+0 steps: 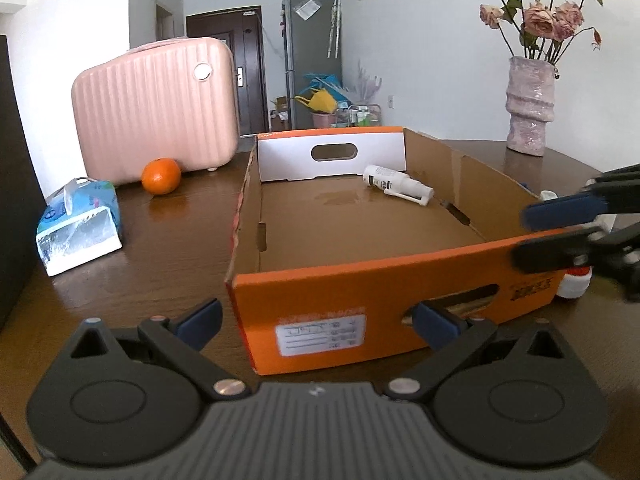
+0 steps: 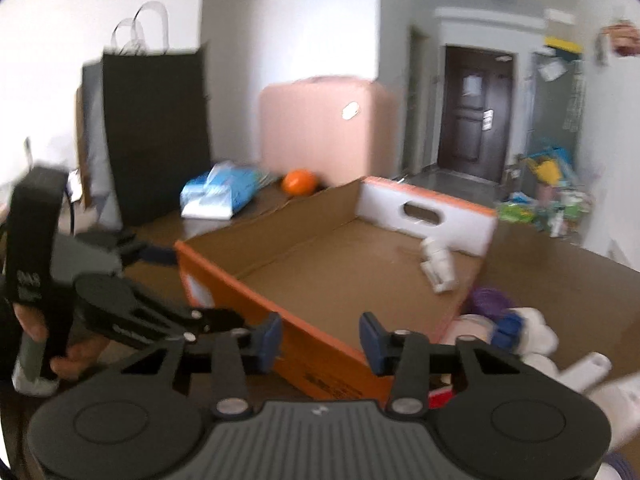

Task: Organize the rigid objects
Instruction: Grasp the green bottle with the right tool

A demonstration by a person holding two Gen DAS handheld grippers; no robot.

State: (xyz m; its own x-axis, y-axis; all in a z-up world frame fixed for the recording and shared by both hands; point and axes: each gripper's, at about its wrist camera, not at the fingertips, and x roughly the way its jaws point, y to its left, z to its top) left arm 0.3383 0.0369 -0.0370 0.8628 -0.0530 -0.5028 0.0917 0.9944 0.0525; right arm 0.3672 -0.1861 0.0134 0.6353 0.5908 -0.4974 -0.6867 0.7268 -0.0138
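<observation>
An open orange cardboard box [image 1: 376, 276] sits on the brown table, also in the right wrist view [image 2: 320, 352]. A white spray bottle [image 1: 396, 184] lies inside at its far right, also in the right wrist view [image 2: 438, 266]. My left gripper [image 1: 316, 326] is open and empty in front of the box's near wall. My right gripper [image 2: 320, 342] is open and empty over the box's near right corner; it also shows in the left wrist view [image 1: 556, 232]. White bottles [image 2: 532, 344] and a purple item [image 2: 490, 300] lie just right of the box.
A pink suitcase [image 1: 156, 108], an orange [image 1: 161, 176] and a blue tissue pack [image 1: 80, 224] stand left of the box. A vase with dried roses [image 1: 528, 104] is at the far right. A black paper bag [image 2: 156, 132] stands at the far left.
</observation>
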